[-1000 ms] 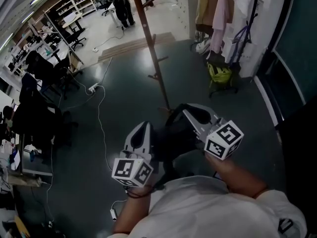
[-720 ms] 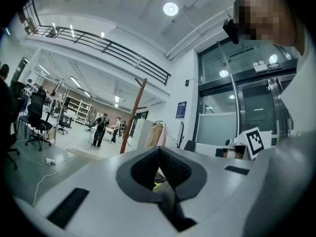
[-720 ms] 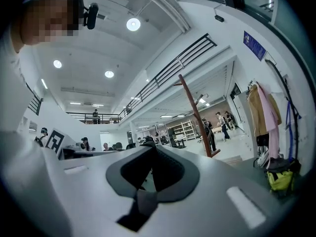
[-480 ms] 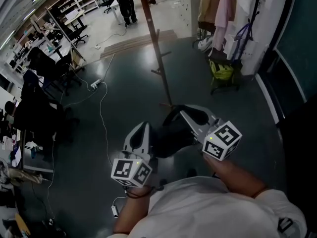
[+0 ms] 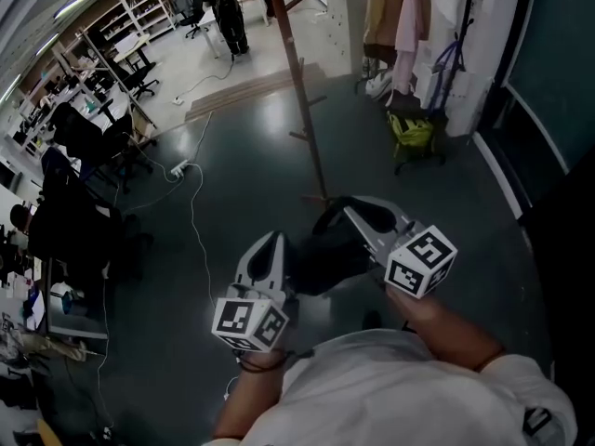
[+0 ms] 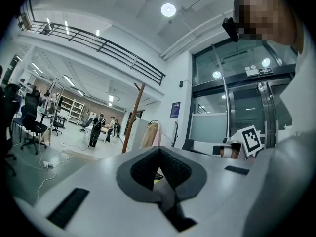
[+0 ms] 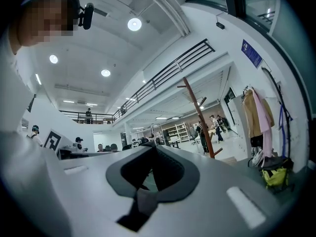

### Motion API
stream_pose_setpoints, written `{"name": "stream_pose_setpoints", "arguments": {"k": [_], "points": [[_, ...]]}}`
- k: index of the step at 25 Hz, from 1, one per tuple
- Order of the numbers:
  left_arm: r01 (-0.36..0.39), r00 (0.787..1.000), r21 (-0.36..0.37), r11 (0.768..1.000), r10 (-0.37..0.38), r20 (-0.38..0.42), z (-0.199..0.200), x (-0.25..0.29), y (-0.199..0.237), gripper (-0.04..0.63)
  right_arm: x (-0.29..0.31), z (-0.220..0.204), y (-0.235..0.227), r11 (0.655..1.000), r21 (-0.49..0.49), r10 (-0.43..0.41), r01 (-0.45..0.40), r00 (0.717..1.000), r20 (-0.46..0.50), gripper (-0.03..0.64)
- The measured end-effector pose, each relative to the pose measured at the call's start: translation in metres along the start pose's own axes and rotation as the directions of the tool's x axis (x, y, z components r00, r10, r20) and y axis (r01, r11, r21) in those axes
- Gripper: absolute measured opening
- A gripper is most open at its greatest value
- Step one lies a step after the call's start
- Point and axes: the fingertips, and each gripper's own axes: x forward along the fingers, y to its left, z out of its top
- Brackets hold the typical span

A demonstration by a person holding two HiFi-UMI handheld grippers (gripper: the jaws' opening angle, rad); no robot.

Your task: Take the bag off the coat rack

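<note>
Dark, glossy floor (image 5: 232,175) runs ahead to a bare wooden coat rack (image 5: 302,110). Right of the rack, coats (image 5: 390,17) hang against the wall with a yellow-green bag (image 5: 412,137) low beneath them. That is probably the bag to fetch, though I cannot tell whether it hangs from a hook or rests on something.

Well short of the rack, the left hand-held gripper (image 6: 159,148) and the right hand-held gripper (image 7: 154,147) both have their jaws together, with nothing between them. Arriving like that would only nudge the strap. A sideways tug could drag the coats down, and the white cable (image 5: 192,221) left of the rack could trip the person.
</note>
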Motion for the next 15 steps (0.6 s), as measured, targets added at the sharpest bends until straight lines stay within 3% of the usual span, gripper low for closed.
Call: {"name": "stream_pose_setpoints", "arguments": {"k": [15], "points": [[0.163, 0.986, 0.013, 0.987, -0.162, -0.039, 0.003, -0.093, 0.008, 0.006, -0.024, -0.028, 0.106, 0.992, -0.016, -0.127, 0.128, 0.991, 0.044, 0.026]]}}
